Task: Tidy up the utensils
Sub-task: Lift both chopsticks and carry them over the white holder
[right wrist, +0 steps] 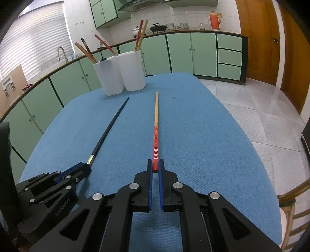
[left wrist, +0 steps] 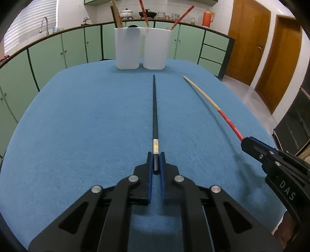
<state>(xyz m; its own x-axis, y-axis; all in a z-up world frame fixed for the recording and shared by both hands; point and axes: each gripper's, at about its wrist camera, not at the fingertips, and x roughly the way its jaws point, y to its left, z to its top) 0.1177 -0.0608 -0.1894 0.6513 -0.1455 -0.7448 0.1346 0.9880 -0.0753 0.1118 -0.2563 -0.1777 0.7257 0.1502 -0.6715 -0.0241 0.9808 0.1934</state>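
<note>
Standing in two white cups (right wrist: 124, 75), several chopsticks (right wrist: 140, 34) lean outward.

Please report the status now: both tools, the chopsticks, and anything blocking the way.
Left tool shut on black chopstick. Right tool shut on red chopstick. Both chopsticks point at white holders. Blue table between: nothing in the way.

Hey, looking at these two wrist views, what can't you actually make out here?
- Lower parts of the chopsticks in the white holders: hidden by the opaque walls, both views.
- Butt end of the black chopstick: covered by the left tongs, right wrist view.
- Items on the far counter: too small, both views.
</note>
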